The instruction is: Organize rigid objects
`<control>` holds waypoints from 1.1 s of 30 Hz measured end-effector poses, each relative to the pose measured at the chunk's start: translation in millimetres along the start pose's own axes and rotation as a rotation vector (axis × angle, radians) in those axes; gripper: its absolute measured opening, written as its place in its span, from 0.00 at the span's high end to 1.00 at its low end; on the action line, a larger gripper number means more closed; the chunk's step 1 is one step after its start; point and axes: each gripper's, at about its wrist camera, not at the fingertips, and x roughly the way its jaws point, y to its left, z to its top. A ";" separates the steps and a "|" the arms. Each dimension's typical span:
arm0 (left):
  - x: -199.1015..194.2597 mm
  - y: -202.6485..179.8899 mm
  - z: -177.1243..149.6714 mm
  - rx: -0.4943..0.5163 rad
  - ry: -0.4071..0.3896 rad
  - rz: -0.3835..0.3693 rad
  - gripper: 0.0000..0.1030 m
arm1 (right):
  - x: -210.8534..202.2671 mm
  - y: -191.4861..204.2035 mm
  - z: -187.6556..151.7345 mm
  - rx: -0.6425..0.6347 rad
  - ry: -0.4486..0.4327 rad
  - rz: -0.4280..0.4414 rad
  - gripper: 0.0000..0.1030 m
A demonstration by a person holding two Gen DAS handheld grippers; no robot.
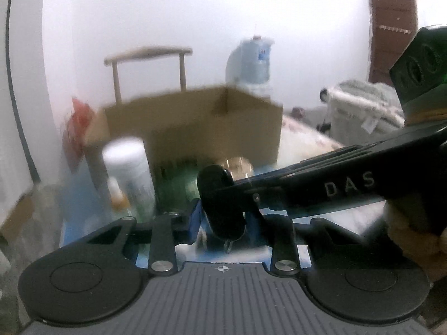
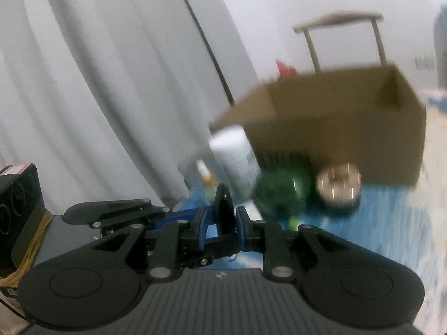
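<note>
A black oval object (image 1: 220,198), like a key fob, is held between both grippers above a blue cloth; it also shows in the right wrist view (image 2: 225,212). My left gripper (image 1: 223,220) is shut on its lower part. My right gripper (image 2: 222,223) is shut on it too, and its body (image 1: 335,184) crosses the left wrist view from the right. An open cardboard box (image 1: 195,122) stands behind, also in the right wrist view (image 2: 335,128).
In front of the box stand a white bottle (image 2: 234,156), a small orange bottle (image 2: 208,177), a green round object (image 2: 282,192) and a round metal tin (image 2: 339,187). A wooden chair back (image 2: 343,25) and a water jug (image 1: 251,61) are behind. White curtains hang at left.
</note>
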 end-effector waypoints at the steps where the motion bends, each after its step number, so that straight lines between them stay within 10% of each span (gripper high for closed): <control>1: -0.3 1.0 5.9 0.007 -0.014 0.004 0.74 | -0.7 1.7 5.4 -0.011 -0.012 0.006 0.77; 15: 36.1 -0.5 -34.1 -0.101 0.229 -0.043 0.77 | 34.4 -30.5 -44.7 0.173 0.134 0.042 0.78; 33: 60.8 4.7 -36.8 -0.105 0.263 -0.018 0.76 | 12.6 -62.9 -32.3 0.186 0.111 -0.030 0.78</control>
